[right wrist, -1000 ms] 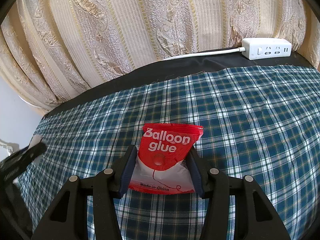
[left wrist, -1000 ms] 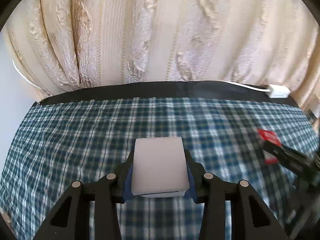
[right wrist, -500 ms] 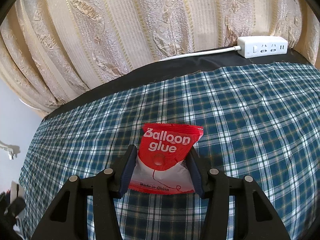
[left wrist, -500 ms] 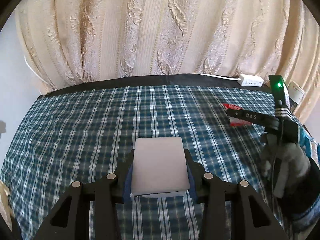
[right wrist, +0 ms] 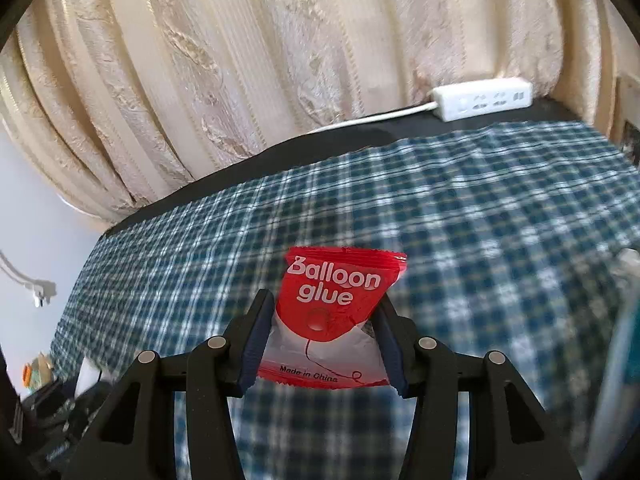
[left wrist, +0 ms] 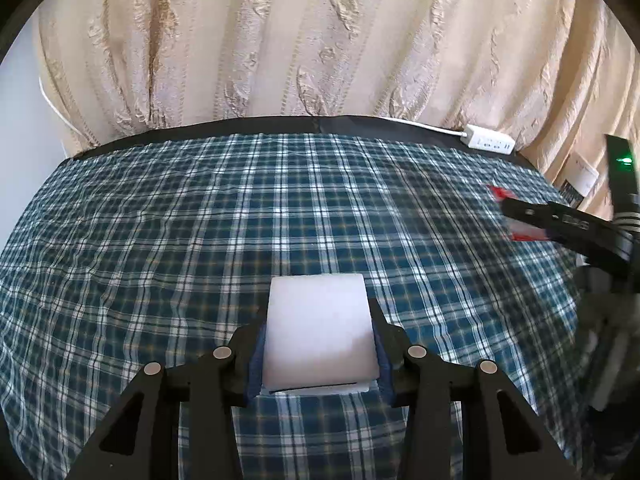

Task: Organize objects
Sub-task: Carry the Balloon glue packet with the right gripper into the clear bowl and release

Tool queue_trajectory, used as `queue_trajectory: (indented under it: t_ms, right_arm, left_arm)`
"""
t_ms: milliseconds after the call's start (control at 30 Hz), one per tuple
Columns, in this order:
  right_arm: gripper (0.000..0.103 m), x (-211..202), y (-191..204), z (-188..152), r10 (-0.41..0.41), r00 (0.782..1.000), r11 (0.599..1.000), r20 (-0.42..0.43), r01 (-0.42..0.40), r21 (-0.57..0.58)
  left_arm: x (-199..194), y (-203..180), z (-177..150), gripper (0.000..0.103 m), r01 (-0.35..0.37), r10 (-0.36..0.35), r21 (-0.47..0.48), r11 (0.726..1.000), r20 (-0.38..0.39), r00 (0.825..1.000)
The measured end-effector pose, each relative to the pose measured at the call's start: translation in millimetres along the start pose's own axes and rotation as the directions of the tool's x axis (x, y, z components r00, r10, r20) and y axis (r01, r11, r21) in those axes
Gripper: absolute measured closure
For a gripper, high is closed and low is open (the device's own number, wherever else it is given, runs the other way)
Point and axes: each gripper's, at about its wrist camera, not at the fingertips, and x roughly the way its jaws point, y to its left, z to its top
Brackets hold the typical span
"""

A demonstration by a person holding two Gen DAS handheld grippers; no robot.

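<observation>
My left gripper (left wrist: pixel 318 350) is shut on a plain white box (left wrist: pixel 318 328), held above the blue plaid cloth (left wrist: pixel 200 240) in the left wrist view. My right gripper (right wrist: pixel 322 338) is shut on a red and white packet marked "Balloon glue" (right wrist: pixel 332 312), also held over the plaid cloth (right wrist: pixel 480 220). From the left wrist view, the right gripper (left wrist: pixel 520 216) shows at the right edge with the red packet (left wrist: pixel 528 234) blurred in it.
A white power strip (right wrist: pixel 484 100) with its cord lies on the black strip at the table's far edge, against cream curtains (left wrist: pixel 320 40). At the right edge of the right wrist view stands a blurred pale object (right wrist: pixel 628 320). Dark clutter (right wrist: pixel 52 408) shows low left.
The left gripper has drawn back, so more of the cloth shows. The right gripper has swung to the right; the power strip sits lower and the view is blurred.
</observation>
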Motion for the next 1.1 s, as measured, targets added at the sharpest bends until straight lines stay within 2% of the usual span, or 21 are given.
queue_trajectory:
  t_ms: [367, 633, 833, 1100]
  right_arm:
    - [0.052, -93, -44, -20, -0.092, 0.992, 0.996, 0.085, 0.091, 0.021]
    - [0.052, -164, -94, -20, -0.179, 0.971, 0.981, 0.158, 0.164, 0.106]
    - [0.052, -185, -132, -26, -0.243, 0.957, 0.959, 0.161, 0.212, 0.188]
    - [0.052, -168, -162, -23, -0.313, 0.944, 0.931, 0.103, 0.283, 0.232]
  left_arm:
    - [-4, -21, -11, 0.057, 0.051, -0.051, 0.029, 0.998, 0.002, 0.999]
    - [-7, -31, -14, 0.057, 0.077, -0.077, 0.051, 0.996, 0.003, 0.997]
    - [-7, -32, -16, 0.057, 0.083, -0.083, 0.05, 0.995, -0.003, 0.997]
    - [-10, -36, -18, 0.057, 0.09, -0.09, 0.061, 0.994, -0.004, 0.996]
